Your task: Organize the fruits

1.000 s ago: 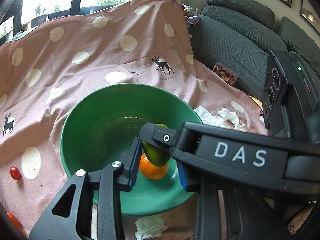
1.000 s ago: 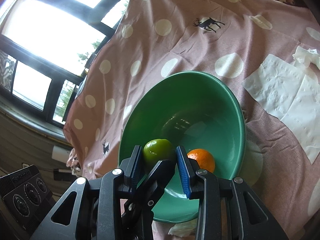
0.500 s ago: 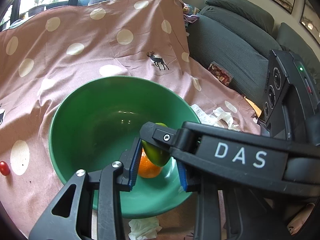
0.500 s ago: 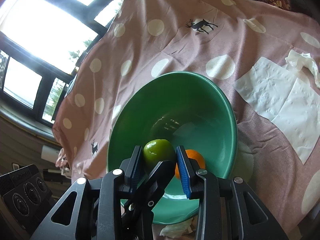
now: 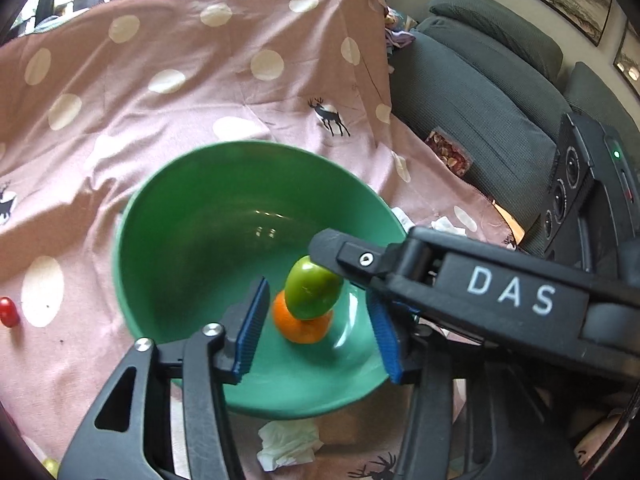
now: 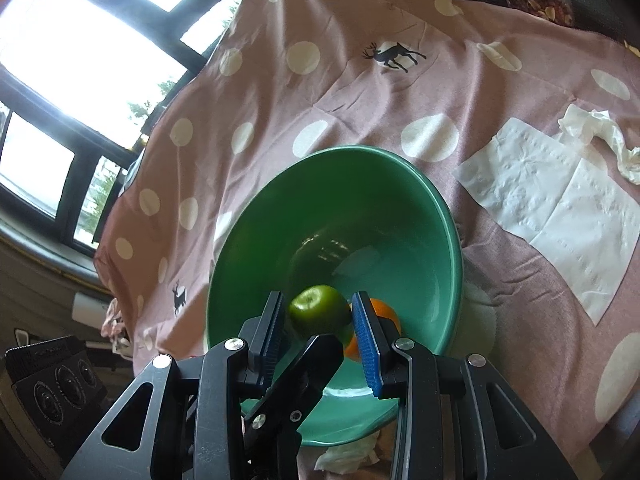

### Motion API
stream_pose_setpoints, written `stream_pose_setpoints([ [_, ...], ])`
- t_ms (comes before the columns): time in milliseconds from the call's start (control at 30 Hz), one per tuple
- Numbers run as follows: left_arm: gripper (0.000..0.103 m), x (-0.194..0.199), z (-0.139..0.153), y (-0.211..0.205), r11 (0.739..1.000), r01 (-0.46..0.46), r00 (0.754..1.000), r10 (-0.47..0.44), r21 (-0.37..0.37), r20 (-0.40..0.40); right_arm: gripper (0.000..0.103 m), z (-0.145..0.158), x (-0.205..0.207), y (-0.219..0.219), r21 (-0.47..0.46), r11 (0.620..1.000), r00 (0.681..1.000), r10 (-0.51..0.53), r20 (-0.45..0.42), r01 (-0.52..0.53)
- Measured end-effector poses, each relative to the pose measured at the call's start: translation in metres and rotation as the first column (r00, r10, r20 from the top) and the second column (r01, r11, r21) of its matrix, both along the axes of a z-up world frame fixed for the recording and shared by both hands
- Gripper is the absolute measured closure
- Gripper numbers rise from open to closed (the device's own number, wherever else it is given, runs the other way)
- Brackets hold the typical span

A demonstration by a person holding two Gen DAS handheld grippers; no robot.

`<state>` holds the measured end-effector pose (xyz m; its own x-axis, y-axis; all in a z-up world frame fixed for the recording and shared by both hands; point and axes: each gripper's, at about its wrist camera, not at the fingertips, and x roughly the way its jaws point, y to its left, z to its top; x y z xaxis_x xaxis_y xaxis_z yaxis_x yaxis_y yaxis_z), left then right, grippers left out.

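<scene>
A green bowl (image 5: pixel 180 240) (image 6: pixel 440 216) sits on a pink polka-dot cloth. Inside it lies an orange (image 5: pixel 300 326) (image 6: pixel 384 312). My right gripper (image 6: pixel 320 320) is shut on a green apple (image 6: pixel 318 314) (image 5: pixel 314 290) and holds it just above the orange, inside the bowl. My left gripper (image 5: pixel 316 328) is open and empty, its blue pads (image 5: pixel 252 328) on either side of the fruits above the bowl's near rim. A small red fruit (image 5: pixel 8 312) lies on the cloth at the far left.
Flat white paper towels (image 6: pixel 552 208) and crumpled tissues (image 6: pixel 600 136) lie right of the bowl. A crumpled tissue (image 5: pixel 288 440) lies by the bowl's near rim. A grey sofa (image 5: pixel 480 80) with a snack packet (image 5: pixel 448 152) stands behind. Windows are at the far left.
The left gripper has opened wider and shifted left. The apple sits lower in the bowl, held in the right gripper. The bowl has not moved.
</scene>
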<state>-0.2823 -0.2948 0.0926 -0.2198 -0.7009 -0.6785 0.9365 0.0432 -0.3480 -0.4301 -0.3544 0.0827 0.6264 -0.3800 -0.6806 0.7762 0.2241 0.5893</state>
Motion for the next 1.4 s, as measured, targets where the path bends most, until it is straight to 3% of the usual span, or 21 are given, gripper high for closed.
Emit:
stream_pose_setpoints([
  [267,0.035,0.029,0.016,0.027,0.997,-0.065,0.995,0.062,-0.035,-0.074,0.063,0.013,-0.001,0.011,-0.07,0.998,1.0,0.004,0.029,-0.002],
  [433,0.031,0.053,0.032,0.057,0.985,-0.165,0.983,0.159,-0.058,-0.091,0.063,0.016,-0.006,0.013,-0.08,0.996,0.999,-0.038,0.001,0.038],
  [567,0.027,0.084,0.043,0.095,0.953,-0.295,0.953,0.289,-0.066,-0.088,0.063,0.019,-0.004,0.016,-0.082,0.996,1.0,-0.03,-0.001,0.03],
  [667,0.024,0.11,0.046,0.133,0.911,-0.406,0.913,0.401,-0.068,-0.077,0.063,0.021,0.005,0.02,-0.081,0.997,1.0,0.005,0.009,-0.004],
  [833,0.024,0.145,0.034,0.2,0.798,-0.6,0.8,0.601,-0.055,0.003,0.063,0.026,0.028,0.031,-0.098,0.99,0.994,0.107,0.02,-0.104],
  [1067,0.024,0.188,0.01,0.238,0.73,-0.683,0.73,0.683,-0.021,-0.017,0.063,0.024,0.085,0.057,-0.102,0.958,0.963,0.263,-0.057,-0.267],
  [1233,0.025,0.208,-0.005,0.248,0.683,-0.729,0.682,0.731,0.042,-0.042,0.063,0.006,0.14,0.08,-0.04,0.903,0.903,0.423,-0.075,-0.427],
  [1333,0.026,0.217,-0.009,0.256,0.624,-0.779,0.622,0.781,0.063,-0.048,0.063,-0.006,0.174,0.098,-0.014,0.851,0.849,0.523,-0.074,-0.525],
  [1400,0.026,0.225,-0.012,0.263,0.59,-0.803,0.584,0.807,0.083,-0.08,0.063,-0.014,0.195,0.111,0.02,0.797,0.796,0.603,-0.042,-0.603],
])
